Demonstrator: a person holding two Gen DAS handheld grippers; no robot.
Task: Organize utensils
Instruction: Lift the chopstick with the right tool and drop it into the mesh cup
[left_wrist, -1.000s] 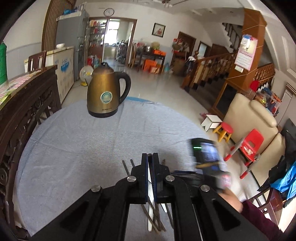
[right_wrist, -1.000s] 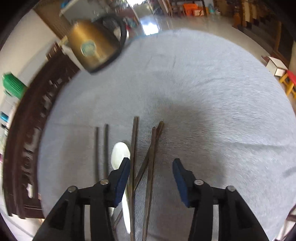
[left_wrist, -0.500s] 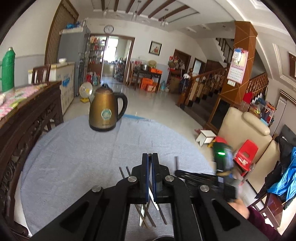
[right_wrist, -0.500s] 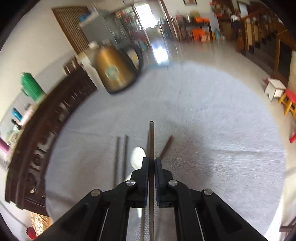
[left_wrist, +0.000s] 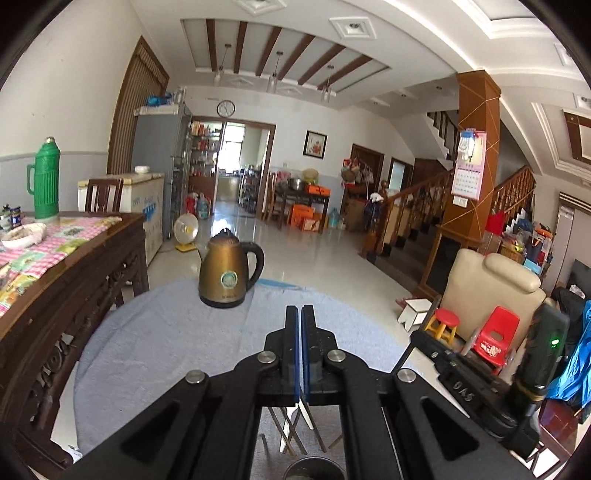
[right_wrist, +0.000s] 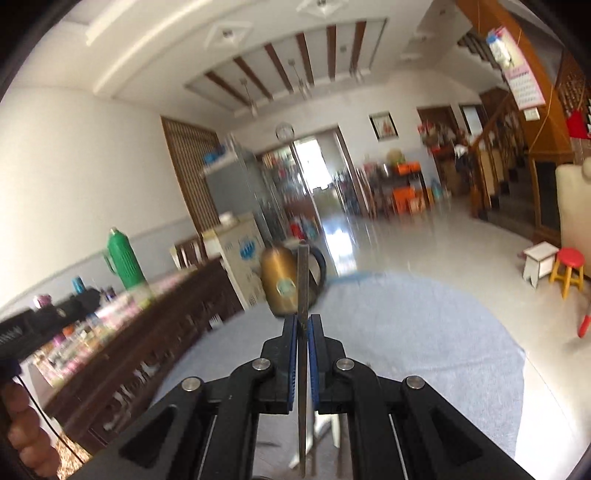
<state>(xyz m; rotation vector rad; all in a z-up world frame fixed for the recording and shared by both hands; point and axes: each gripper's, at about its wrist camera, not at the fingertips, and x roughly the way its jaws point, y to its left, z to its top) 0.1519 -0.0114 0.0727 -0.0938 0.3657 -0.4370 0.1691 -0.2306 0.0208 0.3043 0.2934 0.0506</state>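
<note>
1. The left gripper is raised above a round table covered in a grey-blue cloth. Its two blue-padded fingers are pressed together, and nothing can be seen held between them.
2. Below and behind the left fingertips, several dark chopsticks and a white spoon lie on the cloth, crossing one another. Only parts of them show beneath the gripper body.
3. At the bottom edge of the left view, directly under the gripper, the dark round rim of a holder cup is partly visible.
4. Ahead of the left fingertips and a little to their left, a bronze electric kettle stands upright at the far edge of the table.
5. The right gripper has its fingers clamped on a single dark chopstick. The stick runs straight along the gap between the pads and pokes out well beyond the fingertips, lifted off the table.
6. Beneath the right fingers, a white spoon handle shows on the cloth; this view is blurred.
7. In the right view the kettle sits just past the chopstick tip.
8. To the right of the left fingers, the right gripper's black body is close by, level with them.
</note>
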